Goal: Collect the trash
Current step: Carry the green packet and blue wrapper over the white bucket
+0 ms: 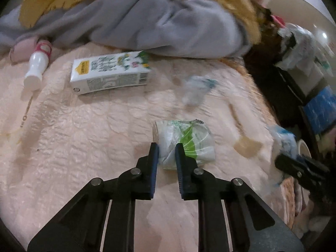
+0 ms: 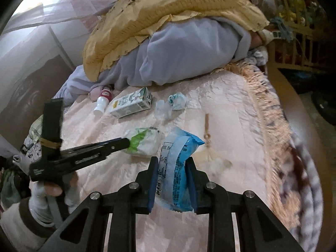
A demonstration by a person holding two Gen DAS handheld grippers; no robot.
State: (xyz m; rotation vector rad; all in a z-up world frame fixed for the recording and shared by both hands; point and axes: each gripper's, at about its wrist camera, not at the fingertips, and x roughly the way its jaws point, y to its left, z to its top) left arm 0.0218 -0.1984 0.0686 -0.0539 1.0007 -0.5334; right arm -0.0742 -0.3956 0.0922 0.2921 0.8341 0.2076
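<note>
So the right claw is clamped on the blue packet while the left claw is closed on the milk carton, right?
Not quite. The right claw is clamped on the blue packet, but the left claw is closed on the green and white wrapper, as the left wrist view shows. The milk carton lies untouched farther back.

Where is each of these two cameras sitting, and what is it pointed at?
Left wrist: rides on the left gripper, looking along its fingers across the pink bedspread at a green-and-white wrapper between them.
Right wrist: rides on the right gripper, which clamps a blue packet; the person's gloved left hand shows at left.
Shared: both see the milk carton, the small white bottle and each other's gripper.
</note>
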